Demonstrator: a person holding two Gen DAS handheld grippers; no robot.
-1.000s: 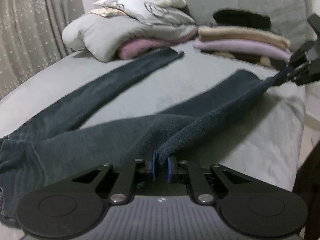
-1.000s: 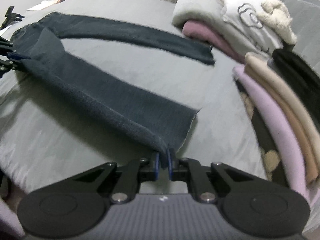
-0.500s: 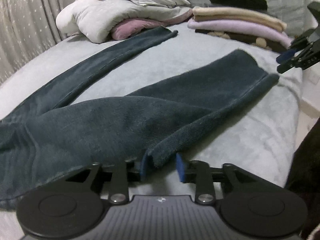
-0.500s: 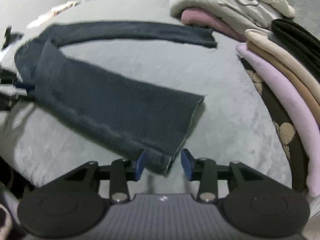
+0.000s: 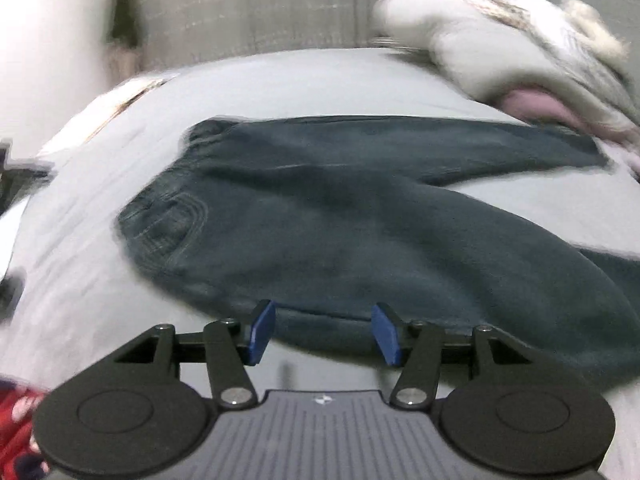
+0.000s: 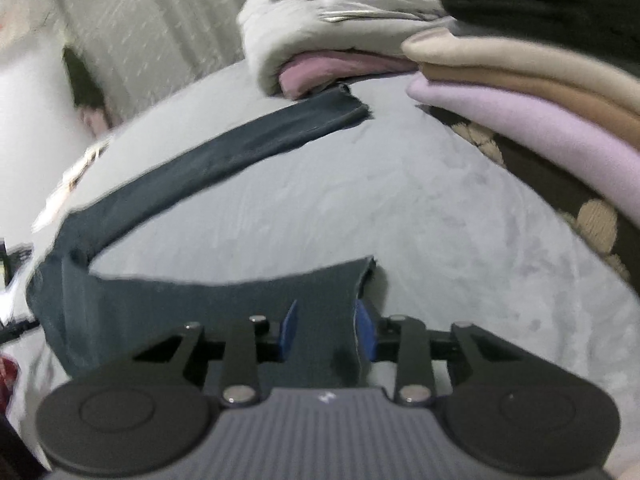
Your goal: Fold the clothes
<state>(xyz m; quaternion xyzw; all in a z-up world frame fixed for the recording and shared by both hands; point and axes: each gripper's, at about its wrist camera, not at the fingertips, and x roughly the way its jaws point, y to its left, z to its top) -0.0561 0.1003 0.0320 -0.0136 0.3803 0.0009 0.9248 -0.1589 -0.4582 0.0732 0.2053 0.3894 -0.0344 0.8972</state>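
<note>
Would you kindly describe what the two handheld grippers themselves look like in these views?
Both look alike. The left gripper and the right gripper each have blue pads on black linkage fingers with silver pivot screws, two round black discs, and a ribbed grey body bearing a small white logo. No cables or sleeves show.

Left wrist view: taken low and close over the bed (image 5: pixel 280 92), aimed across the dark jeans (image 5: pixel 360 220) toward the curtain (image 5: pixel 260 8). Right wrist view: taken just as low, aimed along the legs toward the stacked clothes (image 6: pixel 520 92). Jeans (image 6: pixel 208 168), bed and curtain are shared.
</note>
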